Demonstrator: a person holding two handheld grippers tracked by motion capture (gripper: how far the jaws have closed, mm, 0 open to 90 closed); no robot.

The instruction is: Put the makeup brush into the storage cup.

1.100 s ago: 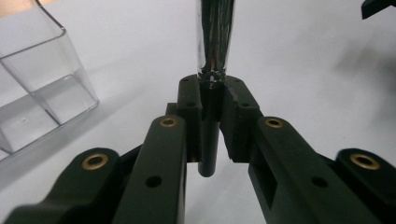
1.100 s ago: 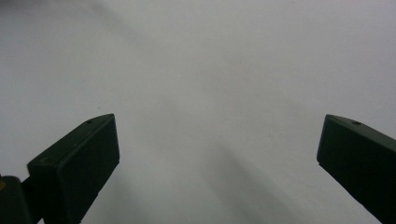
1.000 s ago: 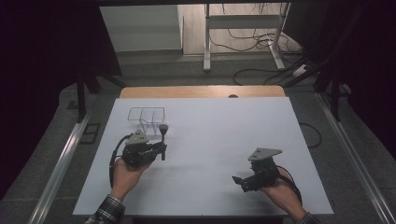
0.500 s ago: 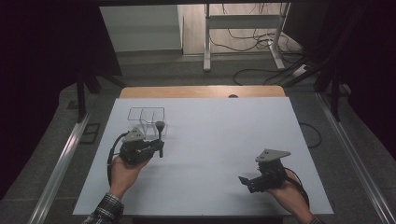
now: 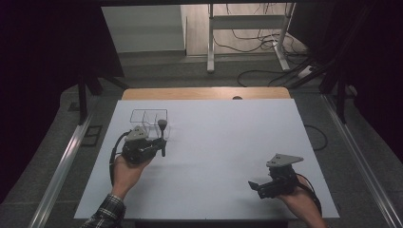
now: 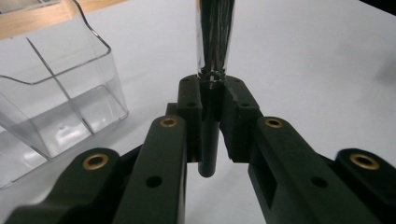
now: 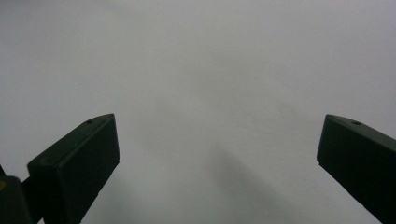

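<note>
My left gripper (image 5: 162, 144) (image 6: 211, 95) is shut on a brush (image 5: 163, 127) (image 6: 213, 37) with a black handle and a shiny chrome ferrule. The brush stands upright in the jaws, its head pointing up, right beside a clear plastic organiser box (image 5: 148, 116) (image 6: 56, 107) with dividers. That box sits at the left of the white table (image 5: 214, 142). My right gripper (image 5: 254, 186) (image 7: 217, 140) hovers open near the table's front right, with only bare white surface between its jaws.
A wooden strip (image 5: 204, 93) borders the table's far edge. Beyond it, on the floor, are a white frame leg (image 5: 210, 42) and cables (image 5: 266, 71). Dark curtains hang on both sides.
My right gripper has shifted to the right along the front of the table. The left gripper and brush have hardly moved.
</note>
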